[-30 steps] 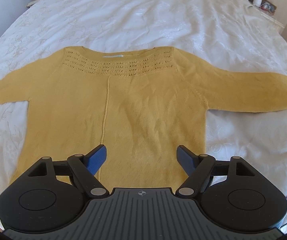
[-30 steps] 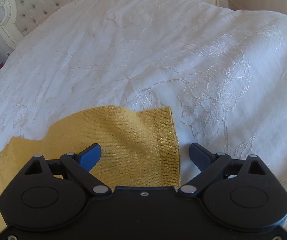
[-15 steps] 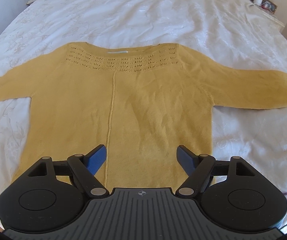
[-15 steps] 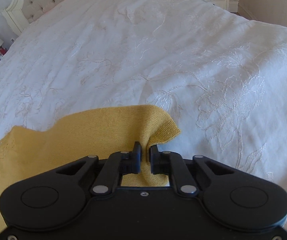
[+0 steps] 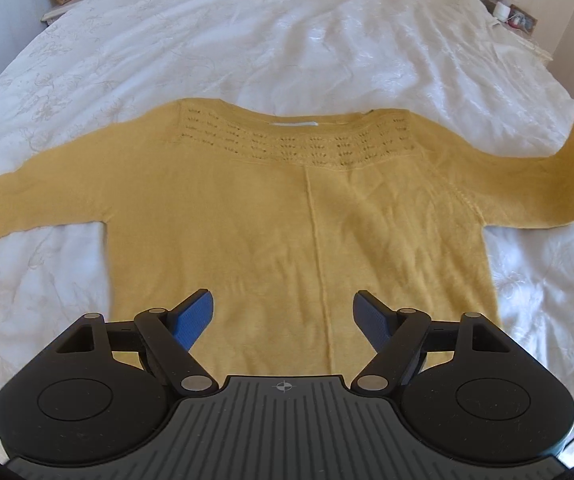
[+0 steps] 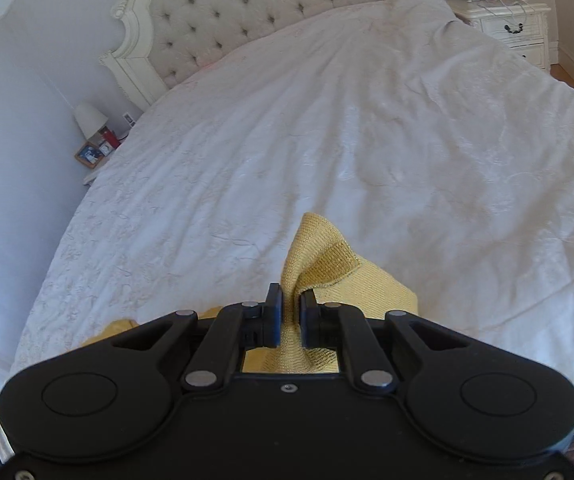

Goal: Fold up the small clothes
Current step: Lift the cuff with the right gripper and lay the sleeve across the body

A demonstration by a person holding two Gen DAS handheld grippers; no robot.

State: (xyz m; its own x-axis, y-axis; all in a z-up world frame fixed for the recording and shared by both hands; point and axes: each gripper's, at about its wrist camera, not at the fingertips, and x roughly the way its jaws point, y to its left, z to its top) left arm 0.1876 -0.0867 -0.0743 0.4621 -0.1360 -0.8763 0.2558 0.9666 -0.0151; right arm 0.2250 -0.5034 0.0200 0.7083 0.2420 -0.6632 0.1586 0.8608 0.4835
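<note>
The sweater's (image 5: pixel 287 216) left sleeve (image 5: pixel 27 204) runs off the picture's edge; its hem hides behind the left gripper (image 5: pixel 283 316).

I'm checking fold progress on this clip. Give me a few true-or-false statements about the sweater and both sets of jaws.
1. The right gripper has its jaws clamped on the sleeve cuff. True.
2. The left gripper grips the hem. False: its jaws stand open above the yellow sweater.
3. Both sleeves lie flat. False: the one held is lifted off the white bedspread.
4. The sweater's body lies unfolded. True.
</note>
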